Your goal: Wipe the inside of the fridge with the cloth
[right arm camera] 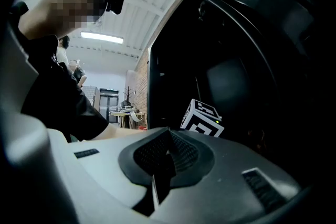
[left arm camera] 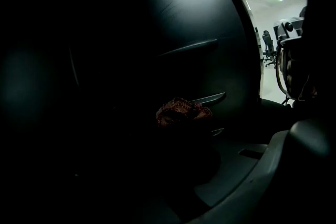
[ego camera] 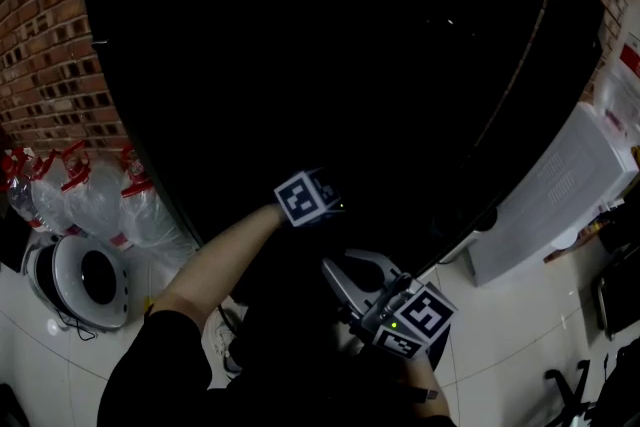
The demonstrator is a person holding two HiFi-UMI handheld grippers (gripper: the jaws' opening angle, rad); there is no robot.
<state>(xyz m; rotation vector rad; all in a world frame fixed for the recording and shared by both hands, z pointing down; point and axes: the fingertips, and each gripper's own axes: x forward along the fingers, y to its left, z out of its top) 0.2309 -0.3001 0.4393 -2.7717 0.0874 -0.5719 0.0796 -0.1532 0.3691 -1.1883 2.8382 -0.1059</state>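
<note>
Here, left of the fridge [ego camera: 350,35], clear plastic bottles [ego camera: 90,200] with red labels stand on the floor [ego camera: 500,335] by the brick wall [ego camera: 40,45], with a round white appliance [ego camera: 85,280] just in front of them. Your left gripper [left arm camera: 178,127] reaches into the fridge's dark inside. Its fingers are clenched on the reddish cloth [left arm camera: 181,112], bunched at their tips near a pale rib [left arm camera: 207,98] of the inner wall; whether the cloth touches the wall cannot be told. Your right gripper [right arm camera: 168,139] hangs just in front of the fridge opening, fingers pressed together on nothing. Right of the fridge stands a white box [ego camera: 560,195].
</note>
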